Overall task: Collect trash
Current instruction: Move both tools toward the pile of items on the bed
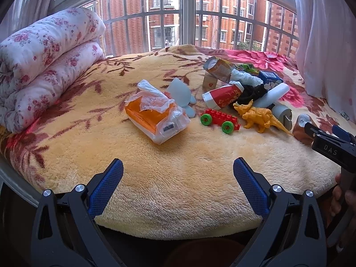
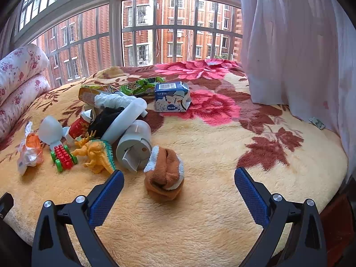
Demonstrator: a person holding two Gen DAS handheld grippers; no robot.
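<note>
A: Report each gripper.

B: The left gripper (image 1: 178, 178) is spread wide, empty, over the near edge of the bed (image 1: 178, 200). The right gripper (image 2: 179, 189) is equally wide apart and holds nothing; a rolled brown sock (image 2: 164, 175) lies on the blanket between its fingers, slightly beyond the tips. Contact cannot be confirmed.

A: View differences?

B: The left wrist view shows the right gripper's body at its right edge, with part of a hand below it. Only the right wrist view shows the blue-and-white milk carton (image 2: 172, 96) clearly, top torn open, contents not visible, and the green snack wrapper (image 2: 140, 85) behind the pile.

A: Location of trash, near to far?

B: An orange tissue pack (image 1: 155, 115) in torn clear plastic lies apart at left. Beyond the red block car (image 1: 219, 119) and orange toy dinosaur (image 1: 259, 116), the pile holds a grey pump head (image 2: 135, 149), a crushed red cup (image 1: 222, 96), a white bottle (image 2: 128, 120) and a flattened carton (image 1: 219, 69). A folded floral quilt (image 1: 44, 66) lies far left.
</note>
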